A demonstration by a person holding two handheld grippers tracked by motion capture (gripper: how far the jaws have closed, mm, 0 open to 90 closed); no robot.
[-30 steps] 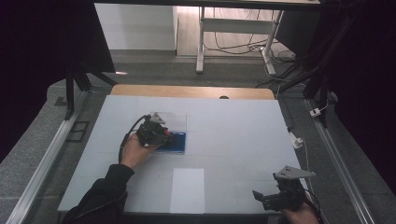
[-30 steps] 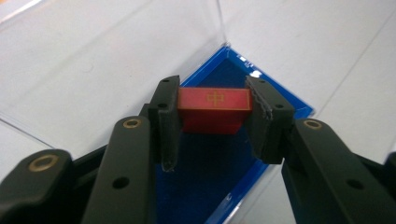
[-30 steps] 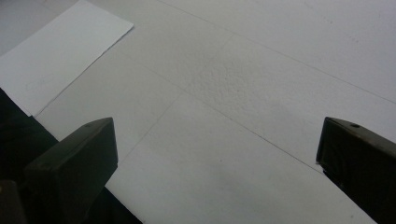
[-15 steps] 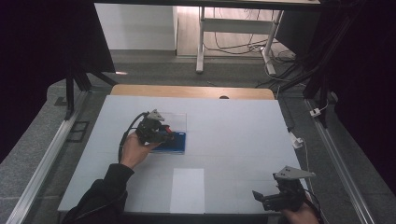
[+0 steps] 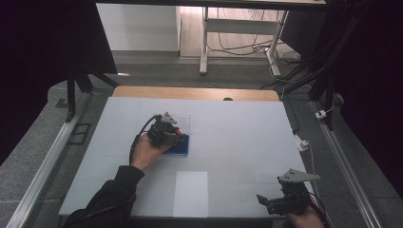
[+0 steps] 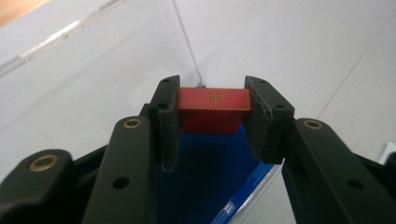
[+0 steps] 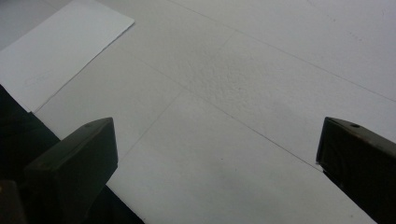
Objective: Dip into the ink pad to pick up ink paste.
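Entry, read left to right.

Found left gripper (image 6: 215,100) clamped on one red block (image 6: 215,99), pads pressed to its two short ends, gold mark on the top face turned up. Located block over the far edge of the blue tray (image 6: 210,186), in front of the raised clear lid (image 6: 116,70). Could not tell whether block sat on the blue lining or hung just clear of it. In the high view, placed the same gripper (image 5: 177,136) left of centre on the table (image 5: 237,118), hand (image 5: 145,154) behind it, tray (image 5: 183,148) under its tips.

Judged progress: grasp made, so pick-up step taken as done or nearly so. Left to do, by judgement: carry the block away from the tray, or seat it there; direction not readable from the pictures. No set-down spot marked, unless the white sheet (image 5: 191,194) lying flat at the near middle served as one.

Found right gripper (image 5: 266,202) at the near right corner, well apart from the tray, jaws spread wide with nothing between them, bare table beneath in the right gripper view (image 7: 215,140). Judged idle.

Counted: red blocks, one; blue trays, one; clear lids, one; white sheets, one; grippers, two.
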